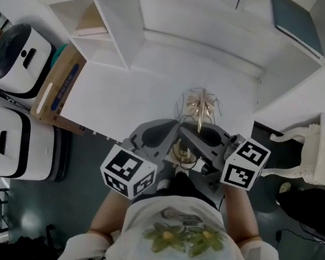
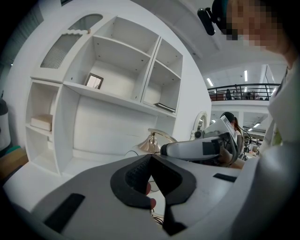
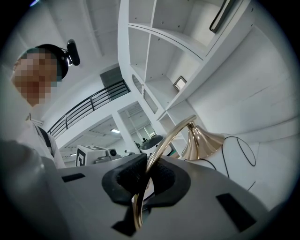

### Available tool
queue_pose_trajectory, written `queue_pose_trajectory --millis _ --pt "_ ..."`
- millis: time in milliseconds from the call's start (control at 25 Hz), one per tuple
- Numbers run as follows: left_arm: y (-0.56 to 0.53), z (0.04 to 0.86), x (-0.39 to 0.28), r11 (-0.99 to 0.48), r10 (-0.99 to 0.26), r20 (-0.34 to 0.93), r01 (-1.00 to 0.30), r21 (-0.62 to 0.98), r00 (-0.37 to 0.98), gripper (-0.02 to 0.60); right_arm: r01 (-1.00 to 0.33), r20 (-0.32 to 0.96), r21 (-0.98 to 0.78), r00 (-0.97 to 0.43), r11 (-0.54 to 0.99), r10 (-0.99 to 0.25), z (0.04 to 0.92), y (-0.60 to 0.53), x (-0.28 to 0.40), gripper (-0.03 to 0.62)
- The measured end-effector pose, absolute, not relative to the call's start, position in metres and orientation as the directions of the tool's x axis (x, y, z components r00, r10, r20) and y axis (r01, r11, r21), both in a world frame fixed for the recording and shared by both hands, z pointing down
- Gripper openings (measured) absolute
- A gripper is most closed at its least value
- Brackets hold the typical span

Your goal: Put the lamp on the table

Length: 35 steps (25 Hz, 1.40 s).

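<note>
Right gripper view: the right claw [image 3: 145,180] is seen clamped on the thin, curved, gold-coloured metal stem of the lamp [image 3: 202,140]. The flared brass shade is carried out ahead of the jaws, over the white desk [image 3: 276,168]. A thin black cord [image 3: 240,151] is looped on the desk surface behind the shade.

In the left gripper view, the left claw [image 2: 152,180] is drawn narrow, its pads almost meeting. A small reddish piece [image 2: 151,202] is caught between them, and whether it belongs to the lamp cannot be told.

In the head view, the lamp [image 1: 200,109] is found at the near edge of the desk [image 1: 125,92], between the two claws and in front of the white shelving unit [image 1: 117,18]. The base is covered by the claws, so it cannot be seen whether it rests on anything. The lamp is judged to be carried, not yet set down.

Several risks can be foreseen. The stem is slim and smooth, and the shade sits well forward of the grip. The lamp could therefore swing or slide within the pads if it is tilted. The cord could be snagged or trapped under the base during lowering, which would leave the lamp rocking. If the base is placed too close to the front edge, or released before it lies flat, a topple toward the floor would be likely.
</note>
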<state>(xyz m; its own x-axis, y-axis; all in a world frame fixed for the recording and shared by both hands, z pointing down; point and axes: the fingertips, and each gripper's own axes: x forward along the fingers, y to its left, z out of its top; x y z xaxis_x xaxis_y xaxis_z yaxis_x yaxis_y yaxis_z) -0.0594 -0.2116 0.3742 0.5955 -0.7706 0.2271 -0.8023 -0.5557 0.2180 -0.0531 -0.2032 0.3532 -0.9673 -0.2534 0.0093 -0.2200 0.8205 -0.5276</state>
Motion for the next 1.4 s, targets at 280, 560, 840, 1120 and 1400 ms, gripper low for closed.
queue_pose_trajectory --millis 280,560,840,1120,1400 --pt "-0.2122 0.3769 -0.0588 -0.557 -0.767 0.234 -0.802 0.216 0.597 0.028 -0.227 0.013 -0.53 -0.966 0.817 -0.26 0.3559 -0.2038 -0.0526 0.034" --pt "-0.2127 0.3787 -0.0586 -0.565 -0.759 0.245 -0.797 0.212 0.603 0.028 -0.238 0.018 -0.532 -0.963 0.813 -0.27 0.3575 -0.2043 -0.0525 0.035" --pt "-0.2133 0.3797 -0.0567 -0.577 -0.749 0.243 -0.787 0.218 0.616 0.028 -0.249 0.018 -0.533 -0.959 0.808 -0.284 0.3582 -0.2049 -0.0508 0.034" --pt "-0.2125 0.3799 -0.0548 -0.587 -0.739 0.243 -0.777 0.226 0.629 0.028 -0.259 0.024 -0.533 -0.956 0.805 -0.292 0.3583 -0.2041 -0.0493 0.034" --pt "-0.2118 0.3829 -0.0538 -0.588 -0.735 0.245 -0.774 0.234 0.632 0.028 -0.262 0.029 -0.532 -0.956 0.805 -0.293 0.3609 -0.2036 -0.0483 0.034"
